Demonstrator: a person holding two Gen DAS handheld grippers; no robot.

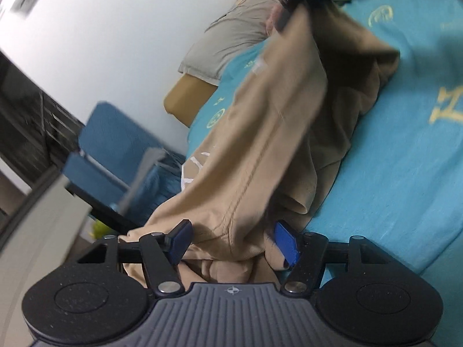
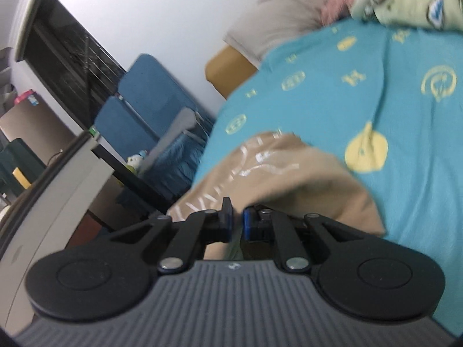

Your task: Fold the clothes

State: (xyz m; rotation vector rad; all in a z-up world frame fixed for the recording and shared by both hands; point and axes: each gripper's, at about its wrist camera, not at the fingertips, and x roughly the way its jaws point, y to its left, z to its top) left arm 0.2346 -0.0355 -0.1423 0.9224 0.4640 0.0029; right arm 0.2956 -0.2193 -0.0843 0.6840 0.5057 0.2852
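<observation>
A soft tan garment (image 1: 269, 144) hangs in a long, creased drape above a turquoise bedsheet (image 1: 405, 159) printed with pale yellow emblems, its stitched seam running down toward the left gripper (image 1: 233, 241). That gripper's blue pads (image 1: 285, 244) stand wide apart, with a bunched fold of the fabric lying between them; nothing is pinched there. At the top of the left wrist view, the cloth's upper end meets a dark, blurred shape with a blue patch, cut off by the frame's edge, too smeared to identify.

In the right wrist view, the right gripper (image 2: 237, 224) is nearly clenched, a thin fold of the tan cloth (image 2: 289, 170) caught between its blue pads (image 2: 247, 222). White print on the garment shows only as glossy streaks. A grey pillow (image 1: 231, 34) lies at the bed's head; blue padded cushions (image 2: 150, 98) lean against the white wall (image 1: 130, 29). Motion blur softens both views.
</observation>
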